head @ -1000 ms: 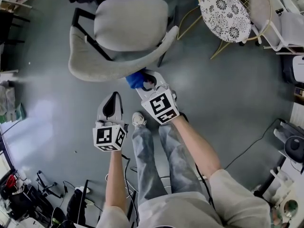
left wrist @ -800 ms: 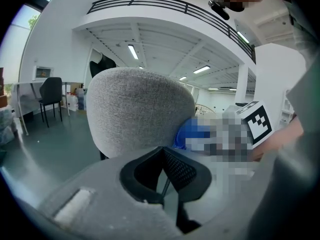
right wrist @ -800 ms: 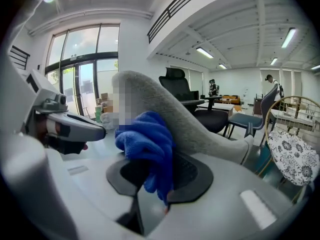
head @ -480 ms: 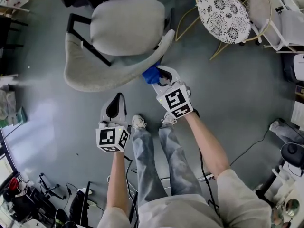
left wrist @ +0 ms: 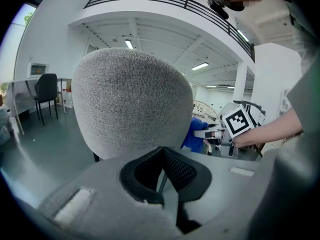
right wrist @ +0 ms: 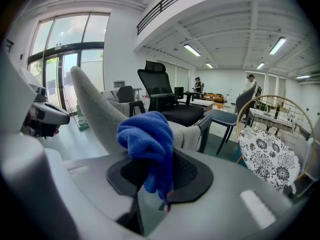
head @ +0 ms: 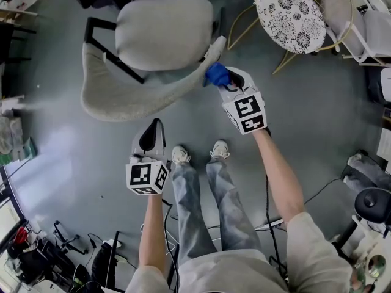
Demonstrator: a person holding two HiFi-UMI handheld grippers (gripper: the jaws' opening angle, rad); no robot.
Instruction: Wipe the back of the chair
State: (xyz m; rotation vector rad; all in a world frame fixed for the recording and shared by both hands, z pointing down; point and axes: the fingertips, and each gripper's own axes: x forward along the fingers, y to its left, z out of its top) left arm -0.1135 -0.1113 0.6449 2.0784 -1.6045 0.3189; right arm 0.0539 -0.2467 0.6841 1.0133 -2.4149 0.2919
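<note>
Right claw (head: 229, 85) is pinched on a blue cloth (head: 217, 75), which is pressed to the right end of the grey chair back (head: 134, 99). Left claw (head: 154, 126) is pressed together, empty, held just short of the chair. Wiping is judged under way; a leftward sweep along the back is called for next. No readable writing is seen.

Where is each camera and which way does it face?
Head view: on the person's head, looking down at the chair, the left hand-held gripper, the right hand-held gripper, forearms and legs.
Left gripper view: on that hand-held gripper, facing the chair's back; the right forearm shows.
Right gripper view: on that hand-held gripper, facing along the chair's back, past the blue cloth it grips.
Shared: all three show the cloth.
</note>
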